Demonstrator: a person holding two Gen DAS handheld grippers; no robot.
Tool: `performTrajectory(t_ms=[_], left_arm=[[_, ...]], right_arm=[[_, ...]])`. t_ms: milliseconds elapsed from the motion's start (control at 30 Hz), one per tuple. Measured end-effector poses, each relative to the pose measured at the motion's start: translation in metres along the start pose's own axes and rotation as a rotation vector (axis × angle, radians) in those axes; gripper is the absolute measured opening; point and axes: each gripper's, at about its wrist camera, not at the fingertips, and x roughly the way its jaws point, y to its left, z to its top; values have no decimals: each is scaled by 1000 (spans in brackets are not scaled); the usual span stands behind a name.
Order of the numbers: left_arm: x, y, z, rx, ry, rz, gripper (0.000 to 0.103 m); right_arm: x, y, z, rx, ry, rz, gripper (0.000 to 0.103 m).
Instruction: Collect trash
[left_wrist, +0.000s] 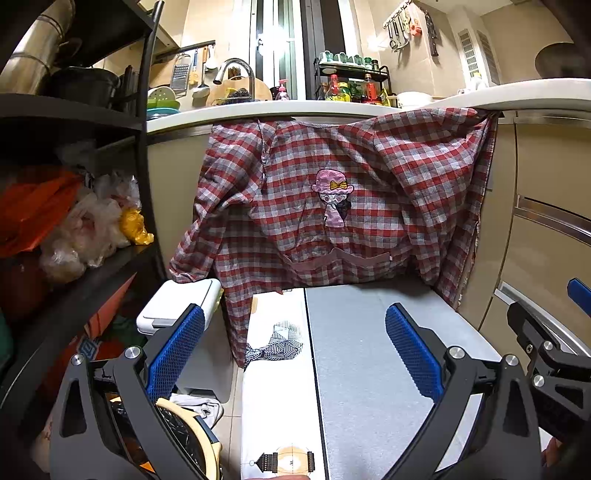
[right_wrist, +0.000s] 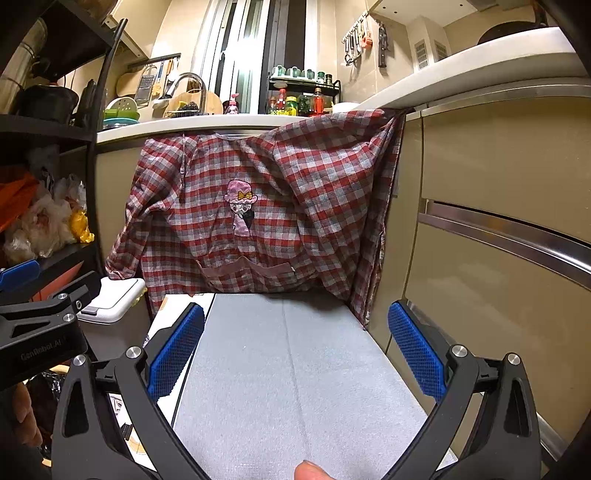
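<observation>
Currently, both the left hand-held gripper (left_wrist: 295, 350) and the right hand-held gripper (right_wrist: 295, 347) stand wide apart with nothing between their blue pads, over a grey mat (right_wrist: 295, 369). No loose trash can be made out. A white-lidded bin (left_wrist: 177, 306) sits left, partly covered by the plaid smock (left_wrist: 332, 199) hanging from the counter (left_wrist: 258, 110).

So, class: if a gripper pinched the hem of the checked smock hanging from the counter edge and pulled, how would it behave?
The checked smock would probably be floppy: it hangs in creases and folds. It looks like thin cloth, so likely light. It seems to be held only at the counter edge, so a pull might drag it loose. Both grippers, left and right, are open.
</observation>
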Motion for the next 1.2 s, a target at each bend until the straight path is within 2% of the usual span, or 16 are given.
performTrajectory(t_ms=[900,1067,1200], left_arm=[[2,2,-1,3,5,4,95],[2,7,-5,10,2,35,95],[1,9,-7,10,6,17,95]], right_arm=[[2,3,-3,6,18,2,98],[2,4,-4,6,23,2,98],[2,4,-4,7,24,2,98]])
